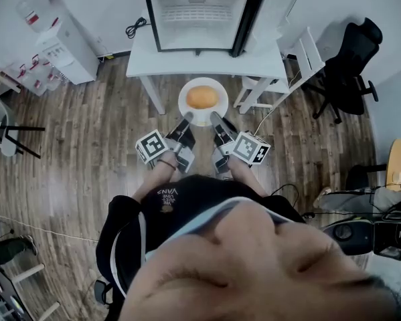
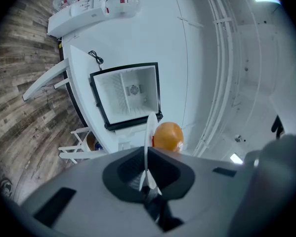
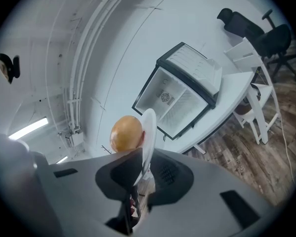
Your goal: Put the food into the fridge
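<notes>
Orange round food (image 1: 201, 97) is riding on the white plate (image 1: 185, 105) you are clamping by its rim with left tool (image 1: 185, 123) and right tool (image 1: 217, 121) at frame centre, not yet inside the open fridge (image 1: 197, 12) on the table (image 1: 187, 62) above.

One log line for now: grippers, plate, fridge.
left gripper: shut on plate rim | right gripper: shut on plate rim | plate: round orange food on it | mini fridge: door open, on white table
</notes>
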Tool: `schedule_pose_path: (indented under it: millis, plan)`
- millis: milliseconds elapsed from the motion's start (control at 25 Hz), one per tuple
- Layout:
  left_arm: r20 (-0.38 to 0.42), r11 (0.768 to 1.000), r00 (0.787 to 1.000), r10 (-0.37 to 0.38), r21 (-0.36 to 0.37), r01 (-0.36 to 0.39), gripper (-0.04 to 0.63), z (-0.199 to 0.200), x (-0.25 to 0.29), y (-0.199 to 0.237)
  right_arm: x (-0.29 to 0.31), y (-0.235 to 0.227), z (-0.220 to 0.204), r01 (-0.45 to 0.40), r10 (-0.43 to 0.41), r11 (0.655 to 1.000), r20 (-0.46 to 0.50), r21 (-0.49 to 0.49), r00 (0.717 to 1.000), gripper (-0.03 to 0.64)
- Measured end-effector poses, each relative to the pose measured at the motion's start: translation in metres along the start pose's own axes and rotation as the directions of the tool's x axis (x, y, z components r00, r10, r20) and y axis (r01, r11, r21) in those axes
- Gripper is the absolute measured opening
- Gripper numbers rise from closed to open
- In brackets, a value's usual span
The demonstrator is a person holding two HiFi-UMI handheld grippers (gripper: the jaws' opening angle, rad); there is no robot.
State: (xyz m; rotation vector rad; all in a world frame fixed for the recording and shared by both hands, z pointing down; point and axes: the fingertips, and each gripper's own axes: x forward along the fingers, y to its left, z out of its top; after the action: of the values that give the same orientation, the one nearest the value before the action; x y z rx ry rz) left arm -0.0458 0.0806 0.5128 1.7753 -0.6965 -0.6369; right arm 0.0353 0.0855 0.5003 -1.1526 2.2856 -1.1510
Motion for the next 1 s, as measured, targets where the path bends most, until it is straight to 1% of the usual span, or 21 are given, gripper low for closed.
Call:
schedule_pose_path:
  millis: [160, 440, 640, 800, 1000]
  plan:
    - [0.013, 1.000, 1.000, 0.011, -0.004, -0.011, 0.023, -0.004, 0.006, 0.003, -0.001, -0.008, 0.003, -0.004, 0.004, 1.000, -0.016, 0.013, 1.000, 0.038]
    - [0.043, 1.000, 0.999, -0.006, -0.006, 0.006, 0.023, -0.010, 0.022, 0.002, -0.002, -0.020, 0.015, -0.027, 0.027, 1.000, -0.038, 0.013, 0.999, 0.037]
    - [0.077, 1.000, 0.997, -0.023, -0.006, 0.023, 0.023, -0.018, 0.029, 0.000, -0.007, -0.027, 0.021, -0.047, 0.047, 0.999, -0.064, 0.001, 0.997, 0.037]
    - [0.101, 1.000, 0.995, 0.006, -0.015, -0.004, 0.024, -0.026, 0.031, 0.005, -0.012, -0.034, 0.025, -0.053, 0.052, 0.999, -0.086, -0.009, 0.995, 0.038]
    - [0.114, 1.000, 0.993, -0.013, -0.019, 0.015, 0.023, -0.031, 0.038, 0.002, -0.015, -0.042, 0.030, -0.047, 0.044, 0.998, -0.094, -0.031, 0.995, 0.037]
